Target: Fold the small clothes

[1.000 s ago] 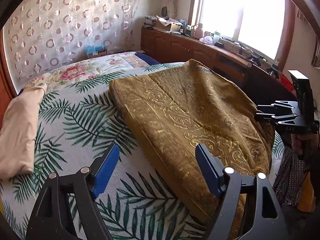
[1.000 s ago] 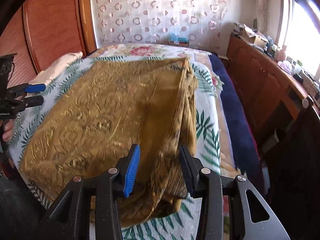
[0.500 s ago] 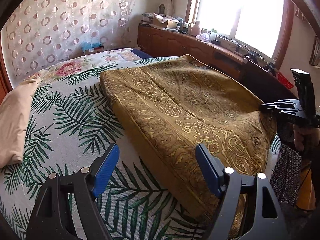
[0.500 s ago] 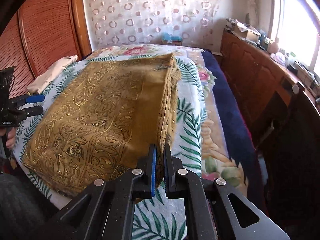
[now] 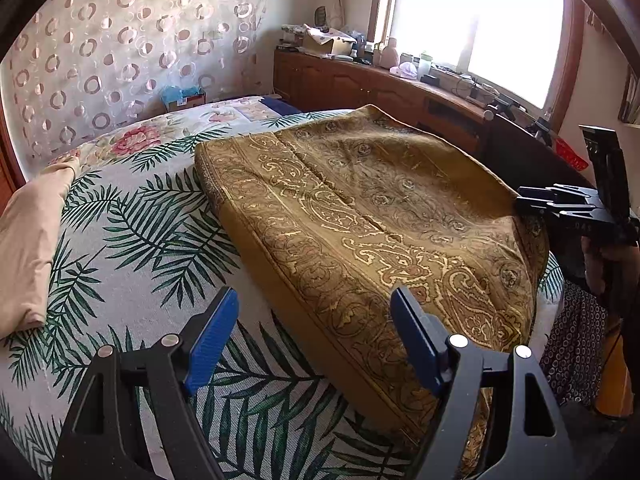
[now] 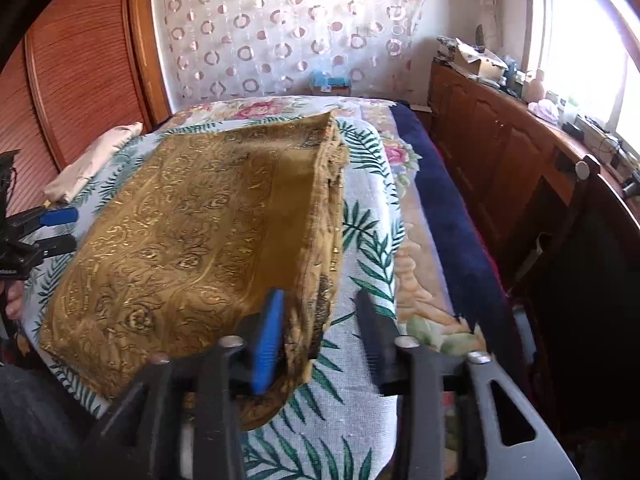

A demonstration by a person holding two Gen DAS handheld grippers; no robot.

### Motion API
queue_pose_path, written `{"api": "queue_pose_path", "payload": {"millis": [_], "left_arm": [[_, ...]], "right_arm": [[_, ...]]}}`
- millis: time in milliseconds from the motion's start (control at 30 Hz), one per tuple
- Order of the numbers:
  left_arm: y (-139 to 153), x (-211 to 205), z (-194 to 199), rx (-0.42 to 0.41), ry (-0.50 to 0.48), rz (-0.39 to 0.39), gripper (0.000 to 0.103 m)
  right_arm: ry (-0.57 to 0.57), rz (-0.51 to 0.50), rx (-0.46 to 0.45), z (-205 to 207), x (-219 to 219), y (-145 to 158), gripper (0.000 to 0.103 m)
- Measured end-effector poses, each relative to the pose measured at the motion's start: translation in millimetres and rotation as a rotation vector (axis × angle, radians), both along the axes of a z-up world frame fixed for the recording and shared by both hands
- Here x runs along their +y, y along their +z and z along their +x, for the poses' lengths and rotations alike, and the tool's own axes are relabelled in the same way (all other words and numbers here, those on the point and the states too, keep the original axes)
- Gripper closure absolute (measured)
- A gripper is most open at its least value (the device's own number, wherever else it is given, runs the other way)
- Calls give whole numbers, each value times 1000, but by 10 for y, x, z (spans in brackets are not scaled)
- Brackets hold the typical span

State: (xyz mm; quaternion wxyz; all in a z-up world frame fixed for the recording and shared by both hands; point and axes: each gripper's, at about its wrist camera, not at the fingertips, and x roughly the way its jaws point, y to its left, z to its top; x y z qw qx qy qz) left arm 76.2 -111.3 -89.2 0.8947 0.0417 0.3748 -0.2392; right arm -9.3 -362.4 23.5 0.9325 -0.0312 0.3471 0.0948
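Mustard-gold paisley cloth (image 5: 372, 216) lies folded on the palm-leaf bedspread (image 5: 132, 248); my right claw (image 6: 320, 320) gapes beside its corner, left claw (image 5: 316, 336) wide, both empty, ready to pinch.

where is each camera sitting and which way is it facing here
Left wrist: sits on the left tool, open; faces across the palm-leaf bedspread toward the window; the right tool and holding hand show at right.
Right wrist: sits on the right tool, open and blurred, astride the cloth's near corner; faces up the bed toward the circle-patterned curtain; the left tool shows at left.
Shared: the folded gold paisley cloth, the beige folded garment, bedspread, curtain, each other's tool.
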Motion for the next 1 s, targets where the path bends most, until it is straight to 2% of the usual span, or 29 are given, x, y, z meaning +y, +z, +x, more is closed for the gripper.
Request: {"api": "queue_pose_path", "payload": {"millis": [233, 300, 433, 700, 800, 900, 933, 967, 1000], "left_arm": [[-51, -16, -24, 38, -9, -20, 24], [-76, -36, -69, 65, -39, -35, 24], [-125, -79, -152, 80, -55, -11, 24], [-234, -69, -183, 125, -43, -18, 24], [-250, -74, -217, 130, -51, -19, 25], [-250, -106, -272, 124, -62, -14, 34], [-247, -122, -288, 126, -75, -16, 42], [-243, -129, -289, 131, -85, -20, 49], [-238, -135, -295, 135, -92, -23, 52]], "right_arm": [[23, -5, 24, 42, 29, -109, 50], [32, -9, 44, 70, 22, -160, 49], [46, 3, 64, 87, -18, -216, 49], [84, 50, 87, 102, -38, -201, 49], [104, 38, 97, 83, -32, -206, 49], [126, 40, 107, 56, -4, -208, 49], [133, 30, 105, 43, 21, -213, 50], [137, 19, 100, 31, 45, -218, 53], [140, 12, 97, 22, 66, -221, 60]]}}
